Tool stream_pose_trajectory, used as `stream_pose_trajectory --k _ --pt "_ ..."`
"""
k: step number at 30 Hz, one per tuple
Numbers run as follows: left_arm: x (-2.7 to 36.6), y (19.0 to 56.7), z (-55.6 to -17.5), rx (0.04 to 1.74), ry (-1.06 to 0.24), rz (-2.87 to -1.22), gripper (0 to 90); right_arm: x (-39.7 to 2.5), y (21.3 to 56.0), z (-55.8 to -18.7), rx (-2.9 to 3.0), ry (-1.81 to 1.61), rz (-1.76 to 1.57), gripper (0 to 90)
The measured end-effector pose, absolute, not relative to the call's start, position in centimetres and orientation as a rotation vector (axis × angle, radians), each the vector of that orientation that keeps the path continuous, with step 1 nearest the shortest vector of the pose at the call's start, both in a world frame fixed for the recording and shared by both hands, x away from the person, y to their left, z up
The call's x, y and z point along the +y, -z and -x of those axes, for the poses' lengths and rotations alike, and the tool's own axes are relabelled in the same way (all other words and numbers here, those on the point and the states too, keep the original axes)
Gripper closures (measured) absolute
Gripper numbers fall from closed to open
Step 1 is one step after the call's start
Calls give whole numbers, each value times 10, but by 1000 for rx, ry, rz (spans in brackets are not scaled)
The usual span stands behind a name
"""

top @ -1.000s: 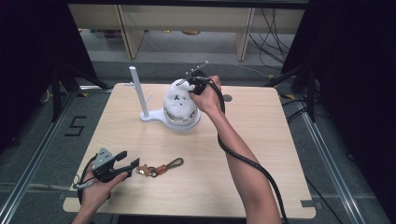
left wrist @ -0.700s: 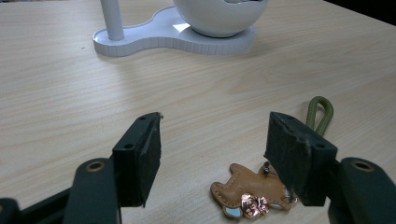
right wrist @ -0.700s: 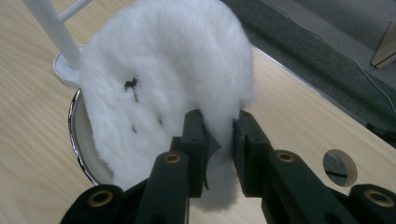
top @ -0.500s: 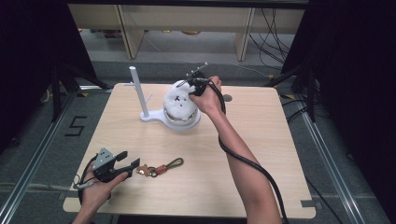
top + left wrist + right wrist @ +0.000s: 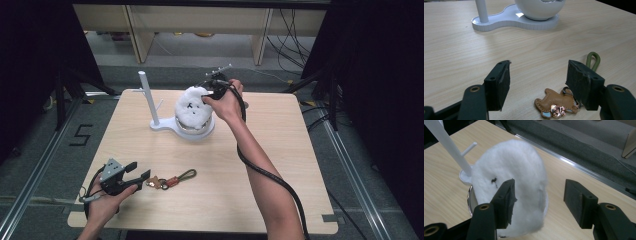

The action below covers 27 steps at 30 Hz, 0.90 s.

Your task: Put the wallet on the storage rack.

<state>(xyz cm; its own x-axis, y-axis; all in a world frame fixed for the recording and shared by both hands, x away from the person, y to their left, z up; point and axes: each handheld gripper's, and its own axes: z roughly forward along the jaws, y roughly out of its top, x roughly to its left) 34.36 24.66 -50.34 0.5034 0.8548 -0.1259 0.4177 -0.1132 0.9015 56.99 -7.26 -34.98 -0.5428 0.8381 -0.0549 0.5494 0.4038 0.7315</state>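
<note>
The white fluffy toy sits in a white bowl just above the centre of the high view, on the upper middle of the wooden table; in the right gripper view the toy takes up the centre left of the frame, with a small black mark on its front. The right gripper is at the toy's upper right edge in the high view, held by the right hand, whose forearm runs down toward the lower right of the frame. Its jaws stand wide apart and grip nothing: in its own view the left jaw lies in front of the toy's fur and the right jaw is over bare table. The bowl shares a flat white base with an upright white post just left of it, which carries short side pegs. Well apart, in the lower left of the high view, the left gripper is held low over the table, its jaws also spread wide and empty. Just right of its tip lies a keyring with a tan leather bear charm and an olive green loop; in the left gripper view the charm lies between the jaws, close against the right one.
</note>
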Motion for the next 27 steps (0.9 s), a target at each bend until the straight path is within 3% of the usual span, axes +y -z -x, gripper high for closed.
stream_pose_trajectory --k 10,17,27 --pt "247 500 -344 1076 -532 -1729 330 -95 346 -551 2221 -1035 -1221 436" --pt "244 494 -344 1047 -530 -1737 310 -136 366 -527 2215 -1097 -1269 530" --pt "235 489 -344 988 -502 -1752 316 -188 412 -491 2258 -1077 -1354 580"
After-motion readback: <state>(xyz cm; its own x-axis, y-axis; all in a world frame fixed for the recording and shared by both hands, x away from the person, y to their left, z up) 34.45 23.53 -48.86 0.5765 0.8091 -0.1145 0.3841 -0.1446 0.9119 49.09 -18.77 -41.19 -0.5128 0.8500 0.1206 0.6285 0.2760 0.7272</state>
